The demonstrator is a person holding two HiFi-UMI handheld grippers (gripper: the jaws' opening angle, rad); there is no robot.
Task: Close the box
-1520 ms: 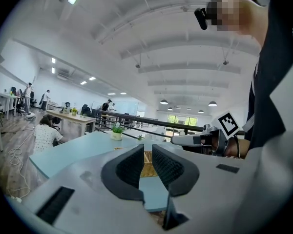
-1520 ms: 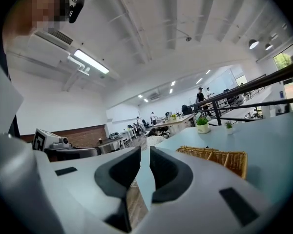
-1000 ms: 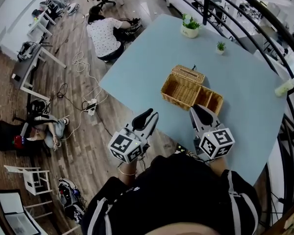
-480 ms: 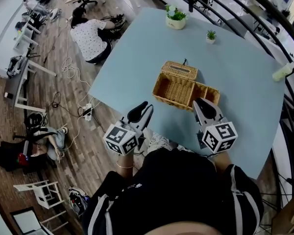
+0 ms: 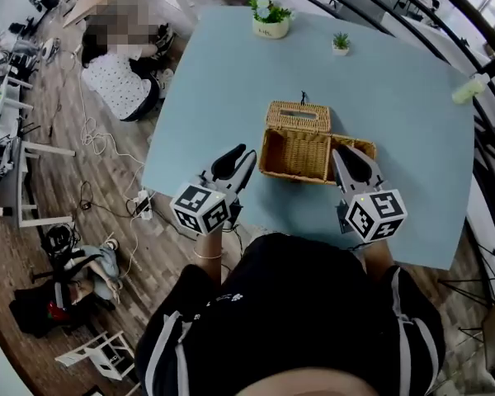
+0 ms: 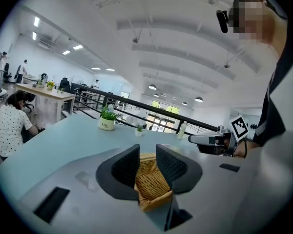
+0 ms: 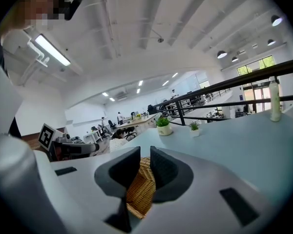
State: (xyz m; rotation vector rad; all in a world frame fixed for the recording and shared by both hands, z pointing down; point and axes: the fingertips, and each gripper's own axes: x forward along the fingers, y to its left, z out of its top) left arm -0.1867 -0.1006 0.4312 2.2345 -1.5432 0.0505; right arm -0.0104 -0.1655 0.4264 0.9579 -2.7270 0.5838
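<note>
A wicker box (image 5: pixel 295 150) stands near the front edge of the light blue table (image 5: pixel 206 81). Its lid (image 5: pixel 299 115) stands up at the back, and a second wicker flap (image 5: pixel 356 145) juts out at its right. My left gripper (image 5: pixel 238 155) hovers just left of the box. Its jaws have just been opening, with nothing between them, and the box (image 6: pixel 149 179) shows beyond the gap of the left gripper (image 6: pixel 147 152). My right gripper (image 5: pixel 341 155) hovers at the right flap. Its jaws stand a little apart, and the wicker box (image 7: pixel 139 191) shows beyond the right gripper (image 7: pixel 145 152).
A potted plant (image 5: pixel 269 16) and a smaller one (image 5: pixel 340 42) stand at the table's far edge, a bottle (image 5: pixel 469 89) at its far right. A black railing (image 5: pixel 445 7) runs behind. A person (image 5: pixel 120 64) sits on the floor at left among cables.
Both grippers have moved forward from the table's near edge to either side of the box. The box now shows in line with each gripper's jaws. The left jaws stand wider.
</note>
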